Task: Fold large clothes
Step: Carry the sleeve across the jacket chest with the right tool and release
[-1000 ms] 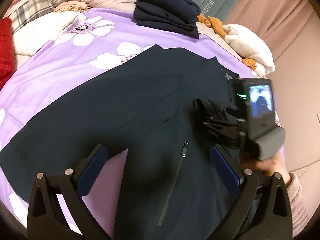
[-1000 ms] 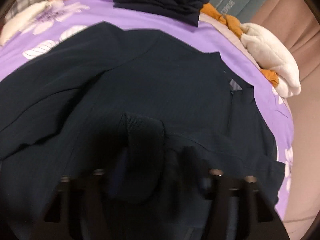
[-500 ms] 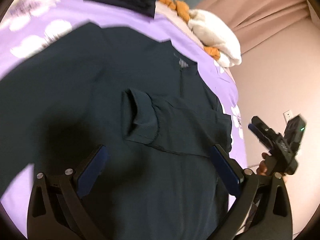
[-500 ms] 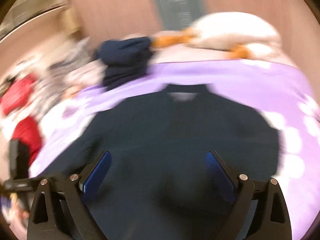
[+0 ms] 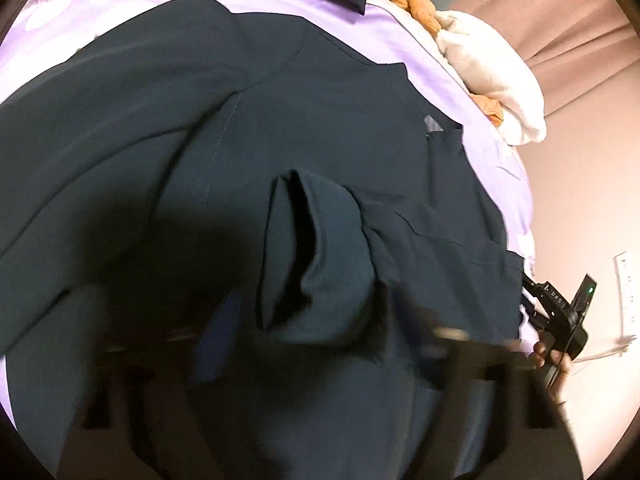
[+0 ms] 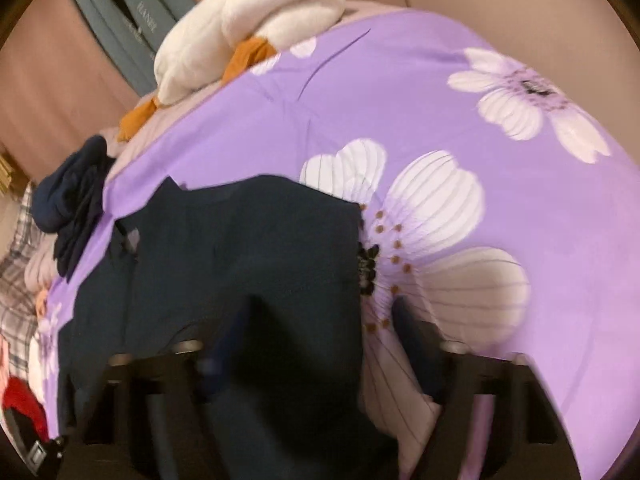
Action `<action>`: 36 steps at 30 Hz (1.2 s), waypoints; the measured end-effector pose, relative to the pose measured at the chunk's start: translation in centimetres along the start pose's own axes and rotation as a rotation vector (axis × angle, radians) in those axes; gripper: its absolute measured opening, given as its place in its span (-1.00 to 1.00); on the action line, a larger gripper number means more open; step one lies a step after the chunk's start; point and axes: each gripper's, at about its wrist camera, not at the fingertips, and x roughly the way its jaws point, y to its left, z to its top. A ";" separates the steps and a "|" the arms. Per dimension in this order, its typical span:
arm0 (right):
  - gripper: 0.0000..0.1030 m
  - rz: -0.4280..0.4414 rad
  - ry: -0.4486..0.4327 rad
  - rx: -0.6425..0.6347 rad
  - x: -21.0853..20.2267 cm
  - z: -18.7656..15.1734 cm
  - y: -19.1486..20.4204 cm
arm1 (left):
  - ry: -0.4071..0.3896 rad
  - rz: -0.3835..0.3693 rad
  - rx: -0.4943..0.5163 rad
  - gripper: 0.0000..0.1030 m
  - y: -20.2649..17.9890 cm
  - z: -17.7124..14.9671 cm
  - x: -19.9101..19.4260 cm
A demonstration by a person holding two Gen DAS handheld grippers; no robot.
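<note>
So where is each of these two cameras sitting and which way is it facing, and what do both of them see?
Left wrist: rides the left hand-held gripper, looking down at the dark jacket and its folded-over sleeve cuff; own blurred fingers closing, right hand-held gripper at the right edge.
Right wrist: rides the right hand-held gripper, facing the jacket's edge and purple flowered bedsheet; own closing fingers show.
Shared: jacket, bedsheet, white plush.
</note>
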 end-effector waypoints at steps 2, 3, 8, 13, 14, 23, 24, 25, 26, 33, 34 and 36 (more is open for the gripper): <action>-0.80 -0.024 0.019 -0.046 1.2 0.1 1.3 | 0.004 0.016 0.003 -0.43 0.1 0.6 0.7; -0.85 -0.035 0.002 -0.066 1.0 0.0 1.6 | -0.014 0.020 0.007 -0.47 0.2 1.0 0.7; -0.89 -0.024 -0.073 -0.001 0.1 0.0 0.2 | -0.091 0.132 0.064 -0.57 0.3 2.7 1.1; -0.33 -0.107 -0.064 -0.024 0.0 -0.3 0.4 | -0.079 0.160 0.058 -0.47 1.5 3.9 -0.1; -0.14 -0.127 -0.104 -0.014 -1.2 -0.2 0.5 | -0.090 0.149 0.054 -0.26 1.5 4.0 -0.7; -0.14 0.038 -0.120 -0.357 -5.9 -5.1 7.1 | -0.100 0.098 0.256 0.14 -3.8 1.5 -0.3; -0.17 0.027 -0.097 -0.402 -5.3 -6.1 7.8 | -0.091 0.115 0.268 0.12 -4.0 1.2 0.5; -0.18 0.013 -0.078 -0.444 -4.5 -7.2 8.5 | -0.081 0.135 0.277 0.10 -4.1 1.0 1.3; -0.19 -0.002 -0.058 -0.485 -3.7 -8.1 8.9 | -0.063 0.170 0.289 0.10 -4.0 0.9 2.3; -0.19 -0.129 0.014 -0.535 -1.0 -10.2 9.6 | -0.011 0.183 0.261 0.13 -3.6 1.1 2.5; -0.19 -0.143 0.025 -0.499 -1.7 -10.1 9.8 | -0.013 0.148 0.238 0.13 -3.1 0.9 1.3; -0.17 -0.103 0.003 -0.475 -4.0 -10.8 10.2 | -0.030 0.102 0.211 0.23 -2.6 0.3 -1.0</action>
